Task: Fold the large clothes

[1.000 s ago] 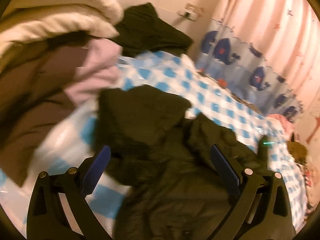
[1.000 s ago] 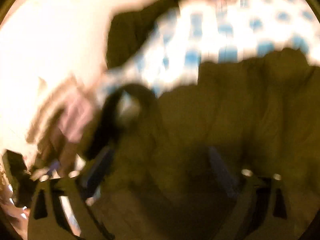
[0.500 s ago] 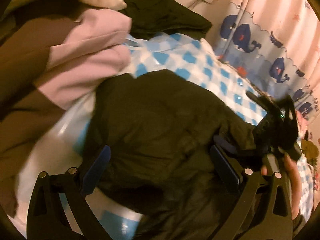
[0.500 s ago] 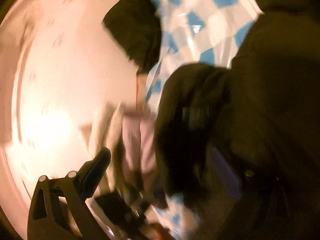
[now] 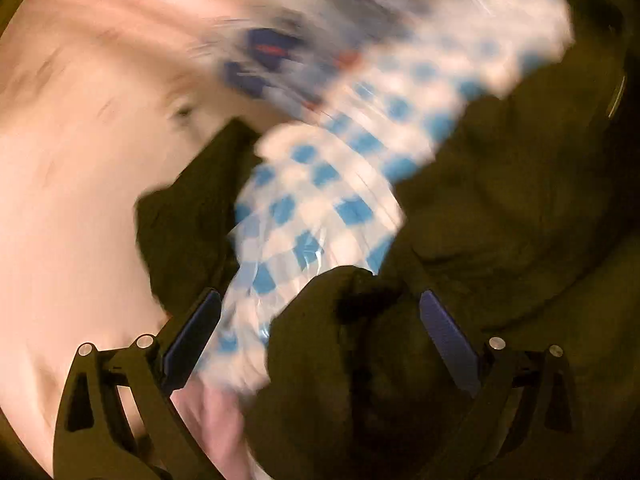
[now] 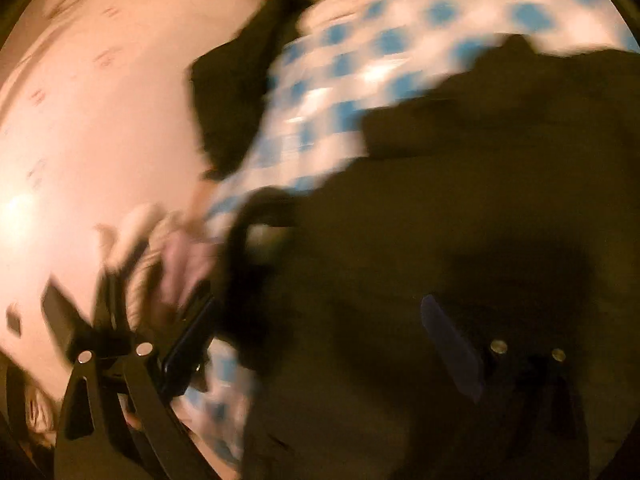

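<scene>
Blue-and-white checked glossy sheet (image 5: pixel 320 196) is seen, blurred, under a dark olive, soft, crumpled garment (image 5: pixel 500 200). The garment is spread over the sheet and bunched between the wide-spread fingers of the left gripper (image 5: pixel 320 324). The right gripper (image 6: pixel 316 328) is also spread wide above it.

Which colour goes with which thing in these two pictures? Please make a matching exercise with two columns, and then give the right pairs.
Things:
1. large garment
2. bed cover
3. wall
4. pads of the left tool

Colours:
A. blue and white checks
B. pale pink
C. dark olive green
D. dark blue

Right pairs: 1-C, 2-A, 3-B, 4-D
</scene>
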{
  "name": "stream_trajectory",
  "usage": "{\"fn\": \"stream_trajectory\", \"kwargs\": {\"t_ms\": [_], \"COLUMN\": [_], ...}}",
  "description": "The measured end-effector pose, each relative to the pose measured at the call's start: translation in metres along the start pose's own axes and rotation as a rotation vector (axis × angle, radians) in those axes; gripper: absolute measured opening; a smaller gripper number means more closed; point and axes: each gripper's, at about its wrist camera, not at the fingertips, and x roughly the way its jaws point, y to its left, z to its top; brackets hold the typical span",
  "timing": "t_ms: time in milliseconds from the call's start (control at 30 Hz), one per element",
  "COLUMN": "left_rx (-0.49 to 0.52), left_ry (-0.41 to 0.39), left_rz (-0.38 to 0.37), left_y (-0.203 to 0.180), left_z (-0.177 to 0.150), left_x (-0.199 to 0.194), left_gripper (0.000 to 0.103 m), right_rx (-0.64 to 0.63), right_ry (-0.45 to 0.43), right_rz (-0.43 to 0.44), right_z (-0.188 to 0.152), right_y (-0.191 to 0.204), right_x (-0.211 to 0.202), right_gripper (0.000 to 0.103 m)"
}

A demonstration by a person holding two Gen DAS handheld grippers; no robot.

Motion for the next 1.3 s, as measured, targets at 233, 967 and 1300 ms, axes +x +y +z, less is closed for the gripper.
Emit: {"fn": "stream_trajectory", "kwargs": {"t_ms": [233, 967, 1300], "left_rx": [0.404, -0.862, -1.045], "left_ry": [0.323, -0.038, -0.171], "left_rz": [-0.108, -0.338, -0.432], "left_y": [-0.022, 0.151, 0.179], "left_z": [0.029, -0.076, -0.128], "left_x": [0.095, -0.039, -0.06], "left_gripper": [0.096, 0.005, 0.006], "right_rx": [0.077, -0.725, -0.612], "right_ry": [-0.016, 0.019, 0.074], "right_rz": [0.088, -0.309, -0.528], "right_z": [0.004, -0.06, -0.025], "right_y": [-0.056, 0.126, 0.099], "right_x": [-0.022, 0.087, 0.158], "right_gripper": [0.096, 0.096, 0.034]}}
